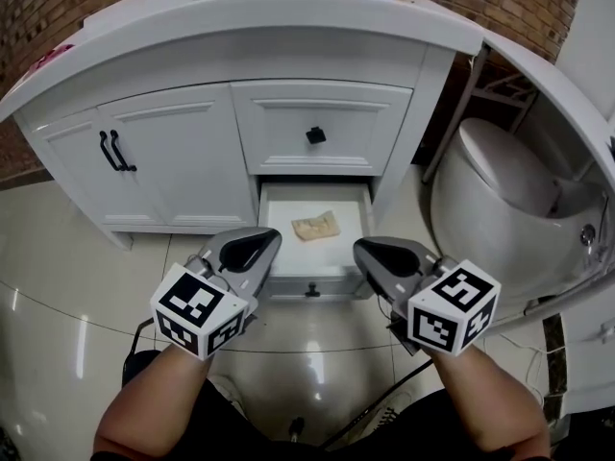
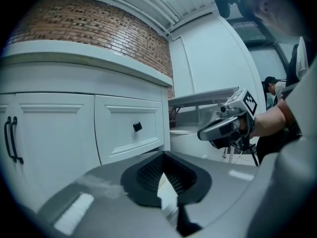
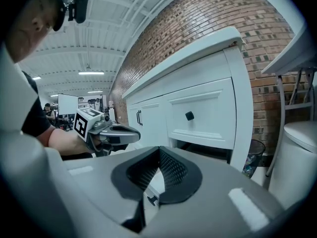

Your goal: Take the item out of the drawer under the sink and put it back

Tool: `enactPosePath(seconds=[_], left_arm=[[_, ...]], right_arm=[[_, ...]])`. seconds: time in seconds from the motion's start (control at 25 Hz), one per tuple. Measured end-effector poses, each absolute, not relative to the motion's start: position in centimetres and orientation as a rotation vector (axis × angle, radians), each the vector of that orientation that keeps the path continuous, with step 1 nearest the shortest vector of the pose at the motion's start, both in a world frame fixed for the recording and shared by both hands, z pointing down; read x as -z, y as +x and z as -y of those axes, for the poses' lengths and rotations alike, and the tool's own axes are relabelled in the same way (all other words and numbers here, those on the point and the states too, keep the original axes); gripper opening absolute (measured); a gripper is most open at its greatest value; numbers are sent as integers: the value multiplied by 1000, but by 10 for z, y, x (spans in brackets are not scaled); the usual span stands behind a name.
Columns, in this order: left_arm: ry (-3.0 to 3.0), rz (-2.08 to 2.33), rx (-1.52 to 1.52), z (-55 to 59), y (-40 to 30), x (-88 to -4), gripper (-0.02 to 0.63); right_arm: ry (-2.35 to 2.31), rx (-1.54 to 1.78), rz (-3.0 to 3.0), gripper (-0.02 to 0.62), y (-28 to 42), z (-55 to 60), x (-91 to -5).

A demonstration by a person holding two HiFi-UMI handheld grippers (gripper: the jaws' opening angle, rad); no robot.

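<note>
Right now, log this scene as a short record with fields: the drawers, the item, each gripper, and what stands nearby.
lower drawer: pulled open, below the closed one
item: flat tan piece lying on the drawer floor, untouched
left gripper: shut, empty, near the drawer's front left corner
right gripper: shut, empty, near the drawer's front right corner
upper drawer: closed, black knob
toilet: white, right of the cabinet

Bright overhead strip lights [image 3: 91,73], glare on glossy floor [image 1: 67,277], fisheye-curved edges, dark vignetted corners
</note>
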State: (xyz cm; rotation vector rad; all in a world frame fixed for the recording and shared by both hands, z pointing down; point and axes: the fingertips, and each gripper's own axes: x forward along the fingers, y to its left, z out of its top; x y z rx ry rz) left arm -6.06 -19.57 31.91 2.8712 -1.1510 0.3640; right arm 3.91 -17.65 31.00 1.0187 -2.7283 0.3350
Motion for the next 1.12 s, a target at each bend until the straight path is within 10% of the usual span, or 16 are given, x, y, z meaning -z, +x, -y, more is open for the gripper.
enactPosePath(seconds=[1.12], left_arm=[[3049,553,-1519,303,10,-438,55]], right_arm=[[1028,-455,2723,8,59,206,-329]])
